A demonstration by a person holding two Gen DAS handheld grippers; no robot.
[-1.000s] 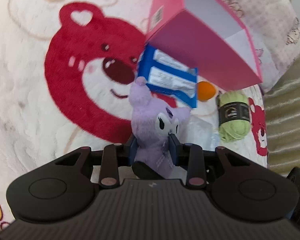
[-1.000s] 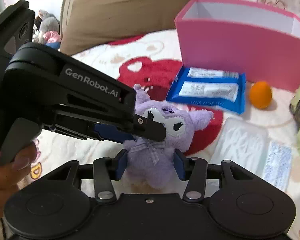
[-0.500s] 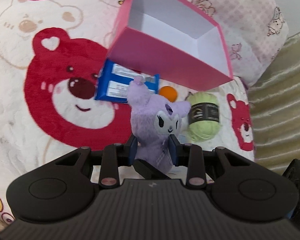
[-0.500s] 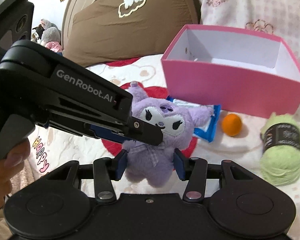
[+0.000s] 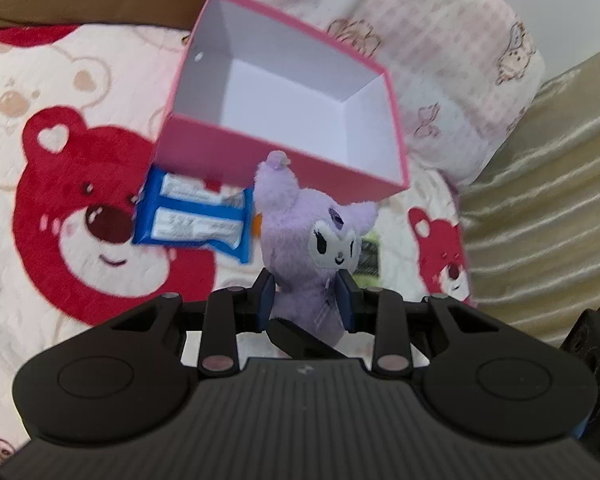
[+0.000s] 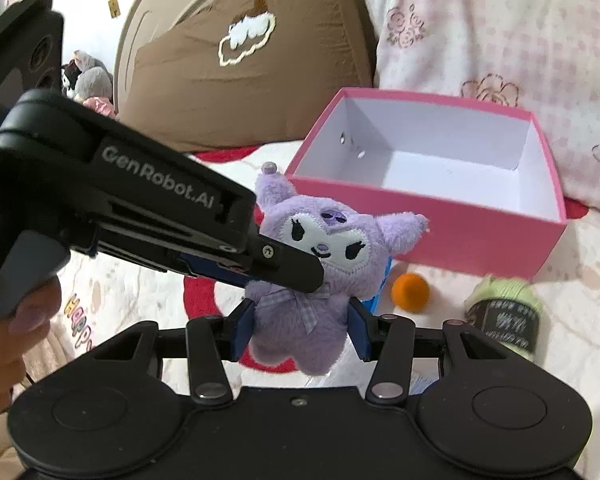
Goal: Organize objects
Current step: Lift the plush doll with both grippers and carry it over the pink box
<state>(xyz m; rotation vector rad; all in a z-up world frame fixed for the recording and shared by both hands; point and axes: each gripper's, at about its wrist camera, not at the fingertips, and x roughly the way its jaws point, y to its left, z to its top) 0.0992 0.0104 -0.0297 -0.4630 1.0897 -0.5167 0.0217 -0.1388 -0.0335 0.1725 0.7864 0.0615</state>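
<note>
1. Left gripper (image 5: 306,300): jaws clamp purple plush toy (image 5: 312,248) at its body.
2. Open pink box (image 5: 284,168) beyond the plush, white inside.
3. Blue packet (image 5: 192,216) lies on the bear-print blanket (image 5: 60,208), against the box.

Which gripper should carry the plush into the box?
Probably right. The right gripper clamps the plush squarely by its body, with the empty box just ahead. The left gripper grips it crosswise.

Black ribbed left claw (image 5: 305,300), blue pads, white "GenRobot.AI" lettering, silver screws
</note>
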